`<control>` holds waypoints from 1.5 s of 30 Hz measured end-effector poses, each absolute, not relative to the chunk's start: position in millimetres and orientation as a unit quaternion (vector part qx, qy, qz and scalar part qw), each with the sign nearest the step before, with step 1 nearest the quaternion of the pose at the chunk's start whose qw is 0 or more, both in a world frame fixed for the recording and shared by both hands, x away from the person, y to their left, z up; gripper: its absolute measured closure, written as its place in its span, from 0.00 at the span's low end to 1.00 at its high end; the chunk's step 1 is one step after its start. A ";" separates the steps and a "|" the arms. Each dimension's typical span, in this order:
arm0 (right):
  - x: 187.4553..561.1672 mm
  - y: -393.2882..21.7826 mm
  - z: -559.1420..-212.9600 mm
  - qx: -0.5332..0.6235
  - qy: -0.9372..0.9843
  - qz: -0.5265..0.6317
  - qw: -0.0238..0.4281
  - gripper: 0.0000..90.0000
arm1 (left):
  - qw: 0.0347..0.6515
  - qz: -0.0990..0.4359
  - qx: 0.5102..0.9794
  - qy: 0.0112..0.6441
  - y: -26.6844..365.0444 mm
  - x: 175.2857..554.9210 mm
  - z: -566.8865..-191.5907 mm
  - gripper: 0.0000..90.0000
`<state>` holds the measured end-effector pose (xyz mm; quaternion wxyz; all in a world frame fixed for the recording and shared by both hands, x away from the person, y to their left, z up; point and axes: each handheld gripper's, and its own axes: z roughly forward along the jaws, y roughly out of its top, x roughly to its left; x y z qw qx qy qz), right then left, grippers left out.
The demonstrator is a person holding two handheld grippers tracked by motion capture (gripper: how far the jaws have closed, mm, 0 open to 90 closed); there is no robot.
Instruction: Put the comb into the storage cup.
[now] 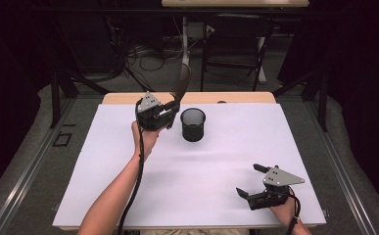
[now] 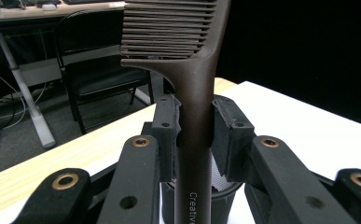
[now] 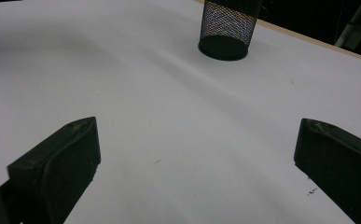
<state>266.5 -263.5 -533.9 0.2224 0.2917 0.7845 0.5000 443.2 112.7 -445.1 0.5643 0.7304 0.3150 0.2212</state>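
Observation:
A dark brown comb (image 2: 194,93) stands upright, and my left gripper (image 2: 196,135) is shut on its handle, teeth at the top. In the high view the left gripper (image 1: 170,108) holds the comb (image 1: 181,81) just left of a black mesh cup (image 1: 193,124) that stands on the white sheet at the table's back middle. The cup's rim (image 2: 222,184) shows below the jaws. My right gripper (image 1: 252,180) rests low near the front right of the sheet, its jaws wide apart with nothing between them. The mesh cup (image 3: 227,28) stands far ahead of it.
The white sheet (image 1: 226,152) covers most of the wooden table (image 1: 128,98). Beyond the far edge stand a black chair (image 1: 236,44), a desk leg and loose cables on the floor. Dark curtains close both sides.

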 end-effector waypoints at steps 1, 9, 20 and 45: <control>266.5 -263.5 -533.9 0.292 0.785 0.500 0.222 0.00 | 0.564 0.221 0.730 0.316 112.1 443.9 -444.9 0.81; 266.6 -263.8 -533.8 0.290 0.787 0.498 0.222 0.00 | 0.566 0.226 0.727 0.317 108.2 449.5 -444.0 0.81; 266.8 -264.2 -533.9 0.293 0.786 0.498 0.220 0.00 | 0.575 0.226 0.720 0.317 102.1 454.7 -439.8 0.81; 267.1 -263.9 -534.4 0.291 0.789 0.496 0.216 0.00 | 0.593 0.228 0.707 0.311 92.0 462.3 -437.8 0.81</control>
